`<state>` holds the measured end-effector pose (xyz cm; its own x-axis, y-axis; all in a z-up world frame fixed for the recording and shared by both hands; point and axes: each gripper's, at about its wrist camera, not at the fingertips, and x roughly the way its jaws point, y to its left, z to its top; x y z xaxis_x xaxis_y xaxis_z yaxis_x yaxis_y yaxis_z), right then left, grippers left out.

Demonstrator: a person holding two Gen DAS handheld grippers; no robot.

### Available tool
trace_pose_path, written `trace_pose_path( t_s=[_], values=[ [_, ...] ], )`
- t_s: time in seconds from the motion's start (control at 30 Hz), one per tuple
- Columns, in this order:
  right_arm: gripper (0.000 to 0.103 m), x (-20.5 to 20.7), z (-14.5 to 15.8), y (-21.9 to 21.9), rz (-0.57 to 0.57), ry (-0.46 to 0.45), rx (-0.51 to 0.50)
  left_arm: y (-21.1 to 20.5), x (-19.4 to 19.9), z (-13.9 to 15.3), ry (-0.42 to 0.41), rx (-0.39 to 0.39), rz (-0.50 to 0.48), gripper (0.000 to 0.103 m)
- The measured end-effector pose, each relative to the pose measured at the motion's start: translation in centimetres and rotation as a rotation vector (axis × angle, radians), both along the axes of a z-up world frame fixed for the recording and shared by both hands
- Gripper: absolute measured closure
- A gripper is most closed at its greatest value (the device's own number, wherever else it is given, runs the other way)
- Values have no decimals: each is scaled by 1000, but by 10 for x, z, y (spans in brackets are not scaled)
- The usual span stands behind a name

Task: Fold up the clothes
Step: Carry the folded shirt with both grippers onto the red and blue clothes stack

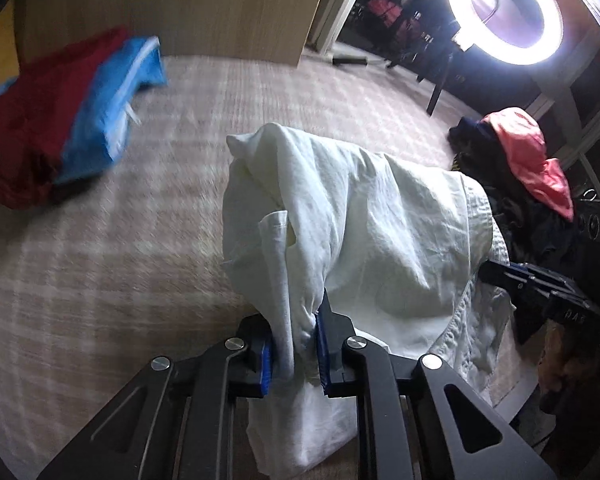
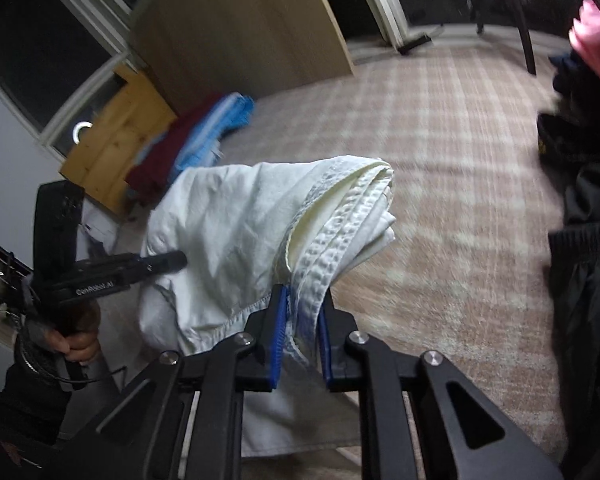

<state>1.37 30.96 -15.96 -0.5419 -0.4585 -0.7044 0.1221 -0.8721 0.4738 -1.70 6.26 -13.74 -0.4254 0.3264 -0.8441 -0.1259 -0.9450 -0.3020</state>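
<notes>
Closest to each camera, both claws were pinching the same white garment (image 1: 364,216). Seen from the left wrist, the left gripper (image 1: 296,354) had its blue pads pressed together on a bunched fold of the cloth's edge, with more white fabric hanging down below the jaws. Seen from the right wrist, the right gripper (image 2: 302,344) was clamped on a thick stitched band of the garment (image 2: 236,232), which looked like a waistband or hem. Between the two grips the cloth was raised off the plaid bedcover (image 1: 148,216) and sagged in loose folds. At the left of the right wrist view, a hand (image 2: 76,342) gripped the handle of the other black tool. Just beyond the garment, on the right of the left wrist view, lay a heap of dark clothes (image 1: 540,224) with a pink garment (image 1: 532,148) on top. Well apart, toward the far left, a red garment (image 1: 36,120) and a blue one (image 1: 112,104) lay together near a wooden panel (image 1: 160,4). Farthest off, a bright ring light (image 1: 508,4) glowed at the upper right.
</notes>
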Motion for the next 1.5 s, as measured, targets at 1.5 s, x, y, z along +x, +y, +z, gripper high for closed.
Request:
trace_pose_path(
  t_s=[1.5],
  values=[
    [85, -318, 14, -283, 83, -82, 144, -372, -243, -28, 9, -162, 61, 56]
  ],
)
